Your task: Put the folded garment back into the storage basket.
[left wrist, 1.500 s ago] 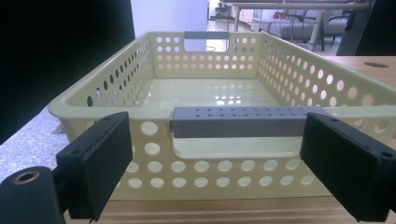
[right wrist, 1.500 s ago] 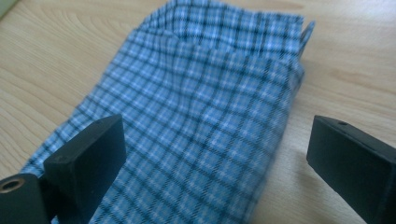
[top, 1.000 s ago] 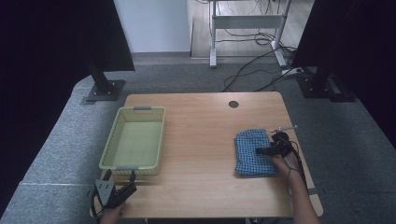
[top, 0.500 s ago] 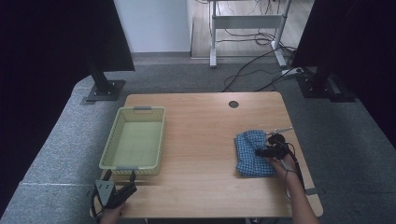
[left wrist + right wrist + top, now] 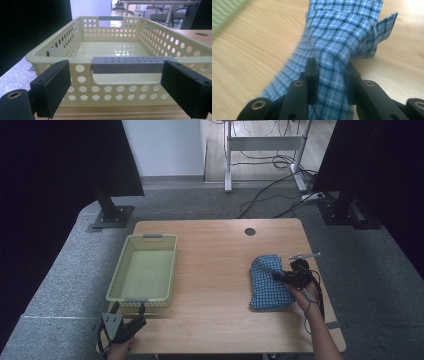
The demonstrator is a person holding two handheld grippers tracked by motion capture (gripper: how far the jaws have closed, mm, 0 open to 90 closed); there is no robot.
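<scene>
At the right of the high view, the right gripper (image 5: 281, 277) has just clamped a bunched fold of the cloth (image 5: 265, 282) on the table (image 5: 215, 250), likely to lift it. The left gripper (image 5: 115, 85), lower left, stands open facing the basket (image 5: 82, 72), ready to steady it.

Checked woven cloth (image 5: 337, 37), glossy plastic basket (image 5: 112, 47), seemingly matt wood table (image 5: 215, 250)

A pale yellow basket (image 5: 145, 272) sits on the wooden table (image 5: 215, 250).
</scene>
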